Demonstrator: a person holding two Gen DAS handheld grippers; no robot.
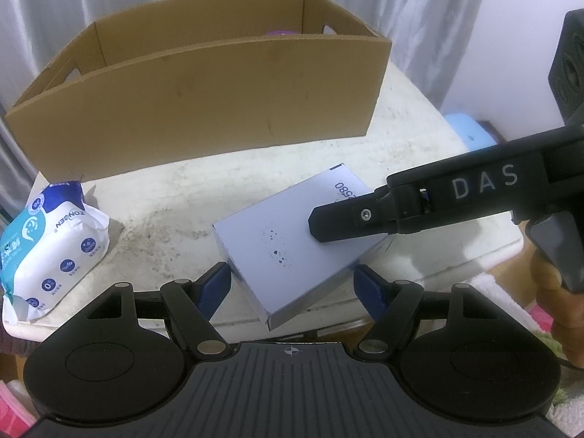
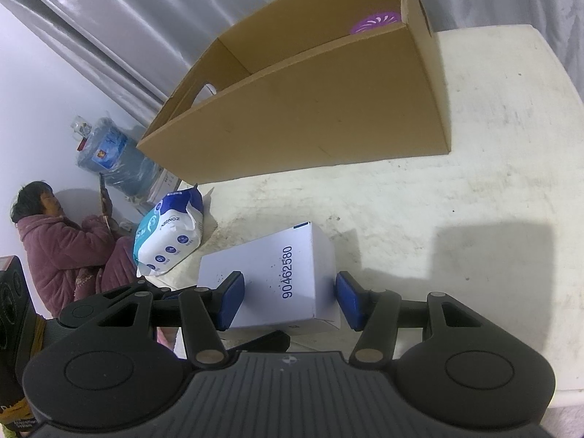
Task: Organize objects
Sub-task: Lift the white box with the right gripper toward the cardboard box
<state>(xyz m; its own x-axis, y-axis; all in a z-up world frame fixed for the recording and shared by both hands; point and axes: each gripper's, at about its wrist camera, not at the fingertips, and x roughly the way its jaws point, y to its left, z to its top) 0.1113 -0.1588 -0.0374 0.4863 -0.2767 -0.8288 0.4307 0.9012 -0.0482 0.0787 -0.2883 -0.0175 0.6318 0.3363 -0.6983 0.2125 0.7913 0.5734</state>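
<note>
The white table (image 2: 492, 219) is the largest thing, and its top is worn and stained. Much bare surface lies open on its right side, in front of and beside the cardboard box (image 2: 310, 116). This one cardboard box stands at the far part of the table, open on top, with a cut-out handle in each end wall. Inside it, at the far right corner, one purple round thing (image 2: 376, 23) shows partly above the wall.

One white carton (image 2: 277, 277) with a printed blue number lies flat near the front edge of the table; in the left wrist view its near corner (image 1: 272, 323) reaches to that edge or a little over it. One pack of wet wipes (image 1: 54, 241), white and blue, sits at the left edge of the table, well apart from the carton and just in front of the cardboard box's left corner.

There are two grippers. The right gripper (image 2: 290, 299) has its jaws partly open, one blue pad on each side of the white carton; the right pad stands just beside the carton's side, and the left pad lies over its top, so a firm grip cannot be told. The left gripper (image 1: 292, 288) is also partly open, with its blue pads at both sides of the carton's near end, and small gaps show there.

Beside the table, one person in a pink coat (image 2: 65, 248) sits by the wall, near one water bottle (image 2: 113, 160).
</note>
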